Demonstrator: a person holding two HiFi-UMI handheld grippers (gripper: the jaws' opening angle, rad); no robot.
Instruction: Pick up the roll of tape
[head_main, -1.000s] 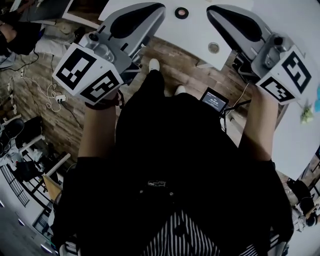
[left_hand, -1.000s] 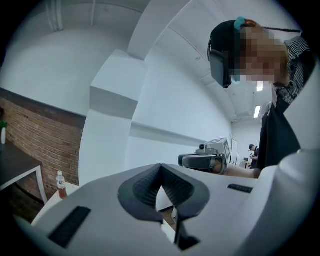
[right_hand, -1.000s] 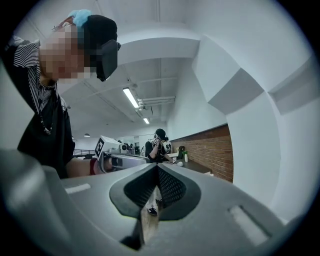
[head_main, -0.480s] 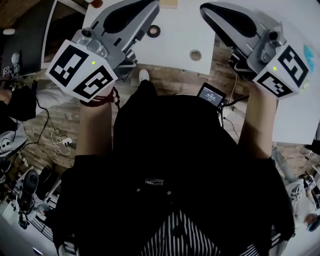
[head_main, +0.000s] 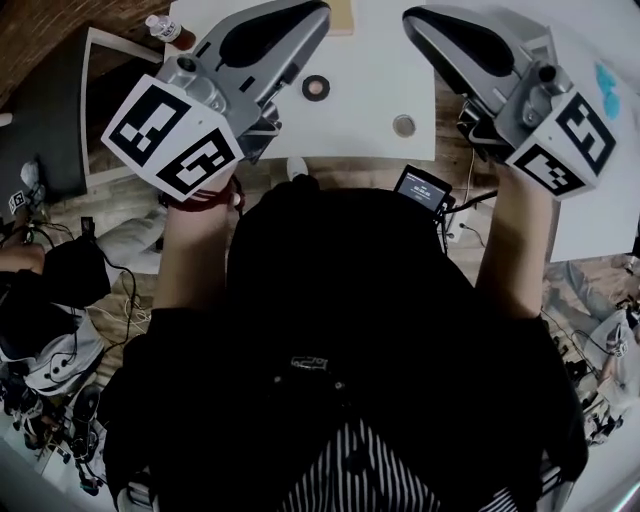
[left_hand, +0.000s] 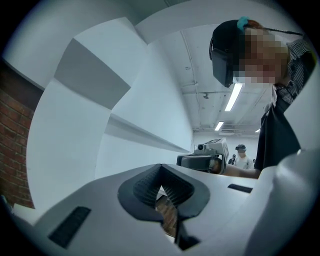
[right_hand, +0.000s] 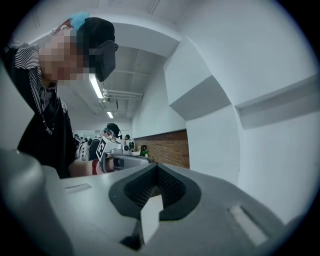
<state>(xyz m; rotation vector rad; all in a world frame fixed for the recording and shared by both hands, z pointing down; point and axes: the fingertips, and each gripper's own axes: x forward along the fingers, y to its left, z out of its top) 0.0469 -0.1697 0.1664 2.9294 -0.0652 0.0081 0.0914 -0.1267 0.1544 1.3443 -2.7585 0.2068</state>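
While both grippers hung in the air with nothing in them, the roll of tape (head_main: 315, 88) lay flat on the white worktop (head_main: 370, 70), a dark ring with a paler core, a little way in from the near edge. It sat untouched, between the two grippers in the head view and closer to the left one. To its right, nearer the same edge, lay a small round disc (head_main: 404, 125), well apart from the tape. A tan block (head_main: 343, 15) showed farther back on the worktop, and a bottle (head_main: 165, 28) stood at the worktop's left corner.

The left gripper (head_main: 312, 14) reached over the worktop's left part, its fingers (left_hand: 145, 187) closed together on nothing. The right gripper (head_main: 412, 22) mirrored it on the other side, fingers (right_hand: 172, 187) closed too, and empty. Each carried its marker cube at the back, left (head_main: 180, 135) and right (head_main: 565, 140). Just off the near edge, a small screen (head_main: 425, 190) glowed beside the person's right forearm.
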